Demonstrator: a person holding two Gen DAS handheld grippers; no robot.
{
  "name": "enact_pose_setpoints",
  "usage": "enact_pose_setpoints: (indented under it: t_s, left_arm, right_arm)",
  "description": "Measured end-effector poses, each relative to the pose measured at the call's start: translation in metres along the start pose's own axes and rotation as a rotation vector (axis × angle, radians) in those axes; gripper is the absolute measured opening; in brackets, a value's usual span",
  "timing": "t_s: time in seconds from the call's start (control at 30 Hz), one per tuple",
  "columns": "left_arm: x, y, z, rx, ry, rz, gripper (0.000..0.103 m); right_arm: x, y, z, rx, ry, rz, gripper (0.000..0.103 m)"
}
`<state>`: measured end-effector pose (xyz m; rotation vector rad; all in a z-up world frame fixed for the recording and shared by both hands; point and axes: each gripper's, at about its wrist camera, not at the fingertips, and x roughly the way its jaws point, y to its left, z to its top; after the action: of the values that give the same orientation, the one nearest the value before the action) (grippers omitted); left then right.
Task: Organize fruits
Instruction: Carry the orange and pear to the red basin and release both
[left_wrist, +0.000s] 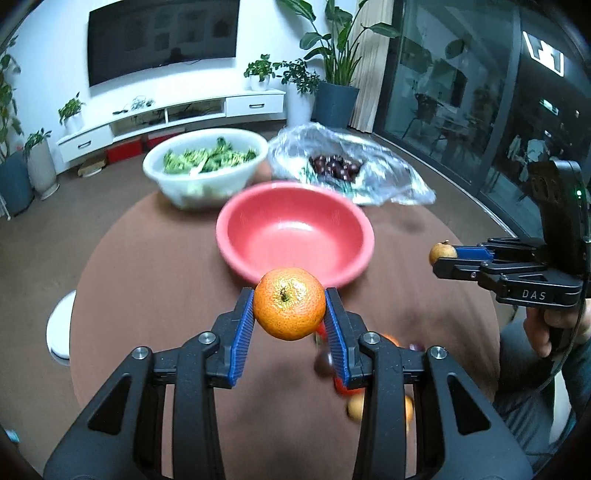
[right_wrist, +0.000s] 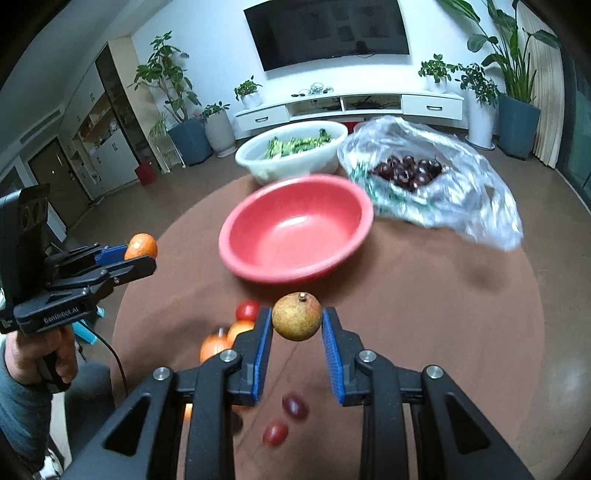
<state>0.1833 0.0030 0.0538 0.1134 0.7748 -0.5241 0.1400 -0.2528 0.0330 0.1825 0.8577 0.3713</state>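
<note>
My left gripper (left_wrist: 289, 309) is shut on an orange mandarin (left_wrist: 289, 308), held in the air just in front of the empty red bowl (left_wrist: 295, 236). My right gripper (right_wrist: 296, 318) is shut on a small brownish-yellow round fruit (right_wrist: 296, 316), also held above the table short of the red bowl (right_wrist: 295, 229). Each gripper shows in the other's view: the right one (left_wrist: 445, 256) with its fruit (left_wrist: 442, 253) at the right, the left one (right_wrist: 142, 254) with the mandarin (right_wrist: 141, 246) at the left. Loose fruits lie below on the brown round table (right_wrist: 424, 314): a red tomato (right_wrist: 248, 309), orange ones (right_wrist: 214, 345), dark red grapes (right_wrist: 294, 406).
Behind the red bowl stand a white bowl of green vegetables (left_wrist: 207, 162) and a clear plastic bag of dark cherries (right_wrist: 410, 170). A white stool (left_wrist: 59, 328) sits left of the table. A person's hand (right_wrist: 40, 354) holds the left gripper's handle.
</note>
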Motion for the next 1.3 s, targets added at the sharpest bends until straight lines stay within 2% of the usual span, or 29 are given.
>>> enact_pose_setpoints:
  t_s: [0.13, 0.23, 0.37, 0.57, 0.7, 1.07, 1.17, 1.3]
  left_arm:
    - [0.040, -0.004, 0.039, 0.071, 0.040, -0.003, 0.035]
    - [0.079, -0.005, 0.058, 0.121, 0.107, -0.016, 0.035]
    - [0.117, -0.007, 0.058, 0.163, 0.181, 0.006, 0.035]
    - [0.153, -0.009, 0.053, 0.192, 0.241, 0.022, 0.035]
    - [0.162, -0.007, 0.048, 0.203, 0.257, 0.039, 0.036]
    - [0.176, 0.001, 0.042, 0.208, 0.294, 0.070, 0.036]
    - [0.178, -0.001, 0.042, 0.218, 0.292, 0.079, 0.037]
    - [0.179, 0.001, 0.043, 0.216, 0.290, 0.107, 0.045]
  right_arm:
    - [0.024, 0.000, 0.034, -0.020, 0.017, 0.021, 0.030]
    - [0.047, 0.005, 0.055, -0.054, 0.042, 0.039, 0.030]
    - [0.083, 0.004, 0.071, -0.084, 0.100, 0.006, 0.030]
    - [0.112, 0.003, 0.073, -0.131, 0.163, -0.042, 0.030]
    - [0.126, 0.002, 0.074, -0.152, 0.202, -0.066, 0.030]
    - [0.145, 0.001, 0.073, -0.178, 0.241, -0.104, 0.030]
    - [0.148, 0.000, 0.073, -0.178, 0.239, -0.110, 0.041]
    - [0.148, -0.002, 0.074, -0.172, 0.235, -0.127, 0.045]
